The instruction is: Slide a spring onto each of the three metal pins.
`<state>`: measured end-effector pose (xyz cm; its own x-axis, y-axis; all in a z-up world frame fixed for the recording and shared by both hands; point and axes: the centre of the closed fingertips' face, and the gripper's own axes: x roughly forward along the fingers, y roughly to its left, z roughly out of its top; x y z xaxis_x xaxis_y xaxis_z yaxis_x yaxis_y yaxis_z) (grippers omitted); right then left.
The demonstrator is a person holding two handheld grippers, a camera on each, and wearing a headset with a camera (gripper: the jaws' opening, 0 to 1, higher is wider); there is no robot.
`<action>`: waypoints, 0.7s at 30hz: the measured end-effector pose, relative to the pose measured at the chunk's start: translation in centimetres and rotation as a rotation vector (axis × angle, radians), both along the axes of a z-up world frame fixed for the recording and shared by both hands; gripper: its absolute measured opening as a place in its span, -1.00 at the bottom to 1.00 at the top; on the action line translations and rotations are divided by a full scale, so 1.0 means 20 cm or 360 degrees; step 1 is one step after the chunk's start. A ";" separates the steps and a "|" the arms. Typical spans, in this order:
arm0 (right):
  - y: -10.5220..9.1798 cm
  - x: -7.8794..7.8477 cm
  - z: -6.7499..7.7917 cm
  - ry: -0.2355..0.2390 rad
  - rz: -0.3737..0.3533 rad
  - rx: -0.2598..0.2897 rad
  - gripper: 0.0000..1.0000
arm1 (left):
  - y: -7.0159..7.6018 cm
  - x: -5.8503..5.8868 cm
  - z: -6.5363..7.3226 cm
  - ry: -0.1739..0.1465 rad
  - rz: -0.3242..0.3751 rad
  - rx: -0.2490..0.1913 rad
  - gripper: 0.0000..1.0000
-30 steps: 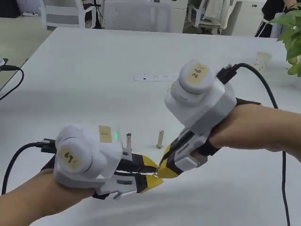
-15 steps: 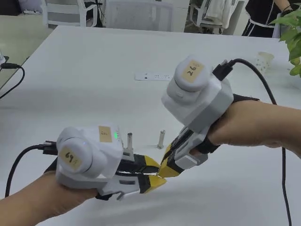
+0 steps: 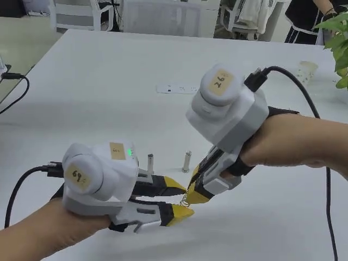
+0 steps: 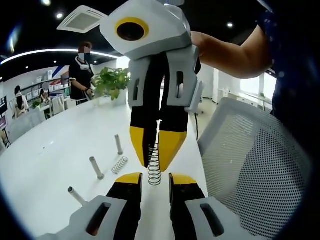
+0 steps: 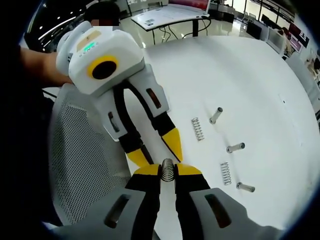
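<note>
Right gripper (image 5: 168, 171) fingers clamped on small coiled metal spring (image 4: 154, 165); left gripper (image 4: 156, 178) fingers apart, tips flanking its free end.

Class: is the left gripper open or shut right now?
Open: the left gripper shows a gap between its yellow tips; the right gripper pinches the spring.

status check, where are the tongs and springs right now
Right tongs shut on spring. Left tongs open beside it. Three pins bare, two springs loose on table. Nothing in the way.
</note>
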<state>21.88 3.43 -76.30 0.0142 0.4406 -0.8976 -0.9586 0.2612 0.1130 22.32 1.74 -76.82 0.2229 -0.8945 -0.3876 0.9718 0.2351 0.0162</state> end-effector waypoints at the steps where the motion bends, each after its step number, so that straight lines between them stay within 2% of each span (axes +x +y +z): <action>1: 0.00 0.00 0.00 0.0000 -0.0003 0.0000 -0.85 | 0.01 0.00 0.00 0.0012 0.0013 -0.0005 -0.67; 9: -0.04 0.03 0.02 -0.0019 -0.0026 -0.0002 -0.84 | 0.05 0.02 0.00 0.0055 0.0083 -0.0059 -0.42; 21: -0.06 0.07 0.02 -0.0033 -0.0041 0.0007 -0.84 | 0.13 0.05 -0.03 0.0101 0.0207 -0.0074 -0.09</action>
<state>23.19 2.30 -75.80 0.0441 0.4435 -0.8952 -0.9538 0.2854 0.0944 23.29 4.25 -77.45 0.3144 -0.8769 -0.3636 0.9318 0.3582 -0.0581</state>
